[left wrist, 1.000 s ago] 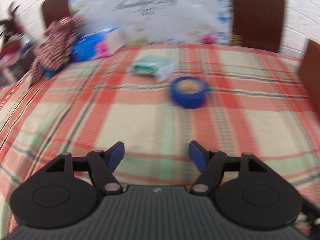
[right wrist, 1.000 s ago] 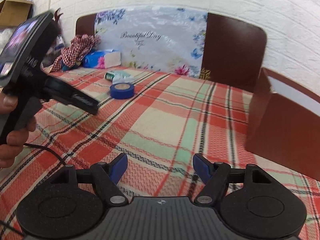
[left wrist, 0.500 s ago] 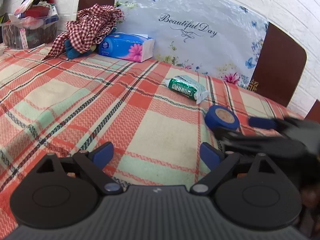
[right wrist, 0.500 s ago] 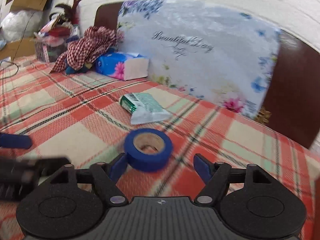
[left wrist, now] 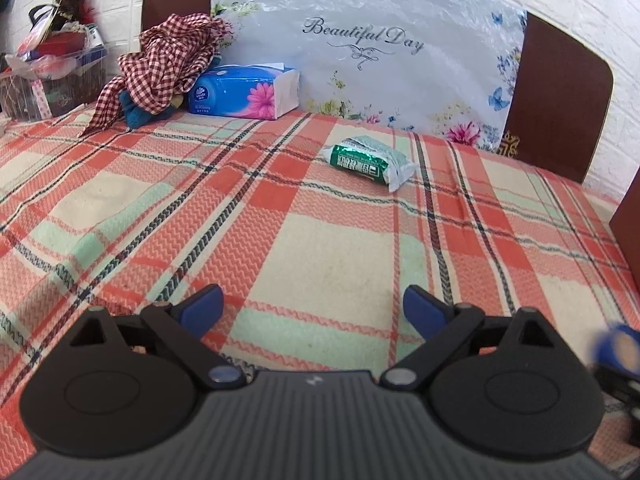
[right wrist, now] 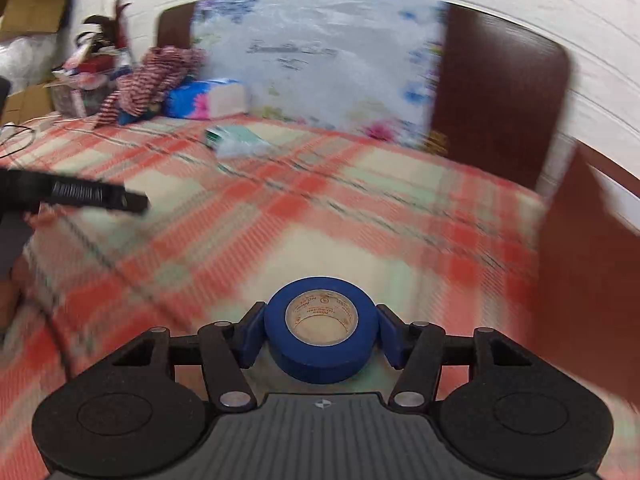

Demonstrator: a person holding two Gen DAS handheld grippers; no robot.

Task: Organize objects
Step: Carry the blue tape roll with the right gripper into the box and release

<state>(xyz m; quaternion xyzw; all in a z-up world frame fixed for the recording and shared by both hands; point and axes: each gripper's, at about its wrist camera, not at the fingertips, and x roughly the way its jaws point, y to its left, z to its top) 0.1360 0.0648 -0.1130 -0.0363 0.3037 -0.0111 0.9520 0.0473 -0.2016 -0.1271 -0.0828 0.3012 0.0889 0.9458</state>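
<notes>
Two views: the left wrist view is sharp, the right wrist view is blurred beyond its own claw.
Right gripper [right wrist: 320,336]: fingers clamped on the sides of the tape [right wrist: 320,340], which is held above the cloth [right wrist: 280,220].
Tape: blue roll with a tan core, hole facing up; the print inside the core is too small to read. In the left view it shows only as a blue blur at the right edge [left wrist: 618,346].
Left gripper [left wrist: 312,308]: jaws wide apart, nothing between them, over the near part of the cloth [left wrist: 320,240].
Left view only: readable writing, "Beautiful Day" on the floral panel [left wrist: 360,40] along the far edge.
Pack [left wrist: 368,162]: green and white, lying mid-cloth toward the far edge; its label is unreadable.
Tissue box [left wrist: 244,94]: blue with a pink flower, at the far edge, touching the checked rag [left wrist: 164,64].
Right view only: a cardboard box [right wrist: 36,4] at far left.
</notes>
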